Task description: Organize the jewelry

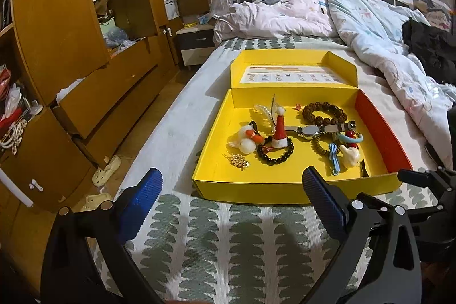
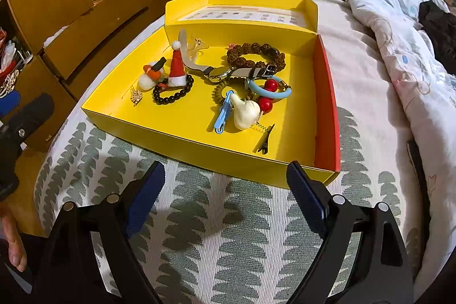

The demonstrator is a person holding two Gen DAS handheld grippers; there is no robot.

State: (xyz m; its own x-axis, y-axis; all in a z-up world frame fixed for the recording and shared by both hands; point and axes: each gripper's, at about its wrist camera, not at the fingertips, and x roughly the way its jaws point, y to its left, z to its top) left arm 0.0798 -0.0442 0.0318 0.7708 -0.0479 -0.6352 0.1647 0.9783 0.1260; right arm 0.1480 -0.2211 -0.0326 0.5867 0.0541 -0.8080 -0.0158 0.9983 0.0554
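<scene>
Both the left gripper [image 1: 232,190] and right gripper [image 2: 225,184] gape wide, empty, before one open yellow cardboard box [image 2: 199,144] holding two bead bracelets, black [image 2: 172,93] and brown [image 2: 253,54], and one silver wristwatch [image 2: 225,73].

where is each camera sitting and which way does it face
Left wrist: rides the left claw, low over the patterned bedspread, facing the open yellow box, headboard beyond; its blue pads show, open, with the right claw at the right edge.
Right wrist: rides the right claw, nearer the box's red-walled end; the left claw and a bare hand show at left.
Shared: box, black bead bracelet, watch.
</scene>
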